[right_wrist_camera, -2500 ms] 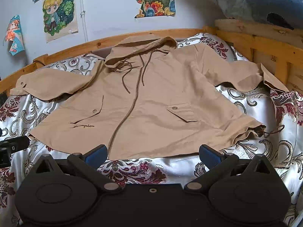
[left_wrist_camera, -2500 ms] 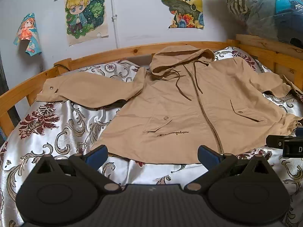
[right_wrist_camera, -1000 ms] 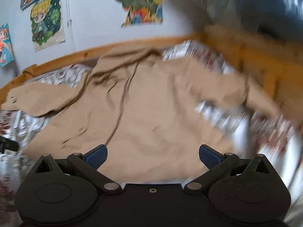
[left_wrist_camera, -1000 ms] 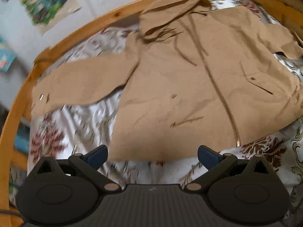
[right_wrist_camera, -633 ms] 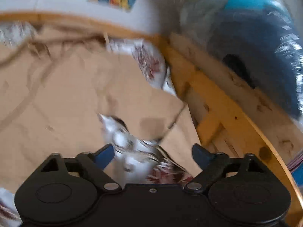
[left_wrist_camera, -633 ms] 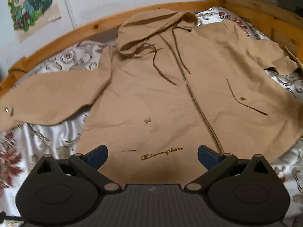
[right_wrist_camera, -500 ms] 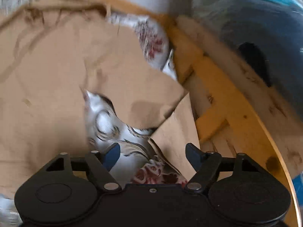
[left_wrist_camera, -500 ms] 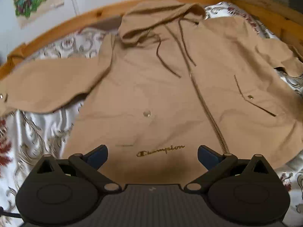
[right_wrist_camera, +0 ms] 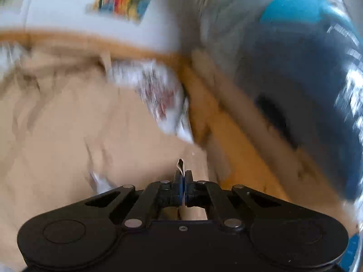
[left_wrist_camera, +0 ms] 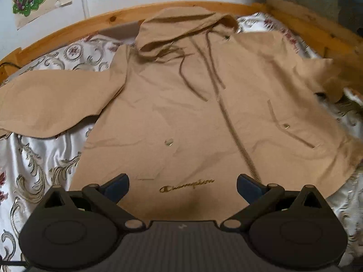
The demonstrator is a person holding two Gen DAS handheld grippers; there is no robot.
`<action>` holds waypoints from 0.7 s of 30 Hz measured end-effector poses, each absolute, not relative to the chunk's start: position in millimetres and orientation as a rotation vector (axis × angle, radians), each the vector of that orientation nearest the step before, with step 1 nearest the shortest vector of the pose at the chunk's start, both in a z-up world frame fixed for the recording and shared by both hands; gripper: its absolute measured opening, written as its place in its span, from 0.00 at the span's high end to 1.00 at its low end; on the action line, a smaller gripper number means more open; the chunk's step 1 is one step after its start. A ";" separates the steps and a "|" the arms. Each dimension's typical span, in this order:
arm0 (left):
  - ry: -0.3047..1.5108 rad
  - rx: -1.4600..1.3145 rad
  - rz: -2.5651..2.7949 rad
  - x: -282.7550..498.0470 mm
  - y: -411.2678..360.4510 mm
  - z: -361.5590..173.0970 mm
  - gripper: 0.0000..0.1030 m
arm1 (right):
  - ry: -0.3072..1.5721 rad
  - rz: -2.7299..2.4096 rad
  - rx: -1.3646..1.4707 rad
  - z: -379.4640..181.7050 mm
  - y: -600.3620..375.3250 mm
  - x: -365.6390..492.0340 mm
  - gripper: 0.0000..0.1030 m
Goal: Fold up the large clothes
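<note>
Left wrist view: tan hooded jacket (left_wrist_camera: 204, 104) spread flat on bed (left_wrist_camera: 34, 163), left claw (left_wrist_camera: 182, 184) wide open above hem. Right wrist view, blurred: right claw (right_wrist_camera: 182, 176) pinched tight on jacket fabric.

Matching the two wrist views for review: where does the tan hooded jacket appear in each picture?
Left wrist view: the tan hooded jacket fills the centre, spread flat on the patterned bedspread, hood toward the wooden bed rail.
Right wrist view: blurred, the jacket covers the left half; the right gripper has just closed its jaws on a fold of its fabric.
Shared landmark: the wooden bed rail behind the jacket.
</note>
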State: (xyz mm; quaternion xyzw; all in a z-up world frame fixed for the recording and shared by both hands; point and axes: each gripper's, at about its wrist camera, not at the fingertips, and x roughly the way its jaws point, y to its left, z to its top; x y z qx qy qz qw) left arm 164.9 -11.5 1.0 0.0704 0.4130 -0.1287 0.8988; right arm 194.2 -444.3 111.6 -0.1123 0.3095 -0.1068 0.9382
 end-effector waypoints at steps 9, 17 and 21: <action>0.724 0.088 -0.420 157.1 3.6 27.9 0.00 | 0.467 0.281 0.006 209.1 -343.5 222.8 1.00; 0.679 0.002 -0.381 173.5 40.4 26.8 0.00 | 0.492 0.637 -0.119 183.7 -195.7 279.3 1.00; 0.712 -0.028 -0.307 193.9 65.6 12.4 0.01 | 0.534 0.693 -0.154 135.7 -141.3 308.4 0.94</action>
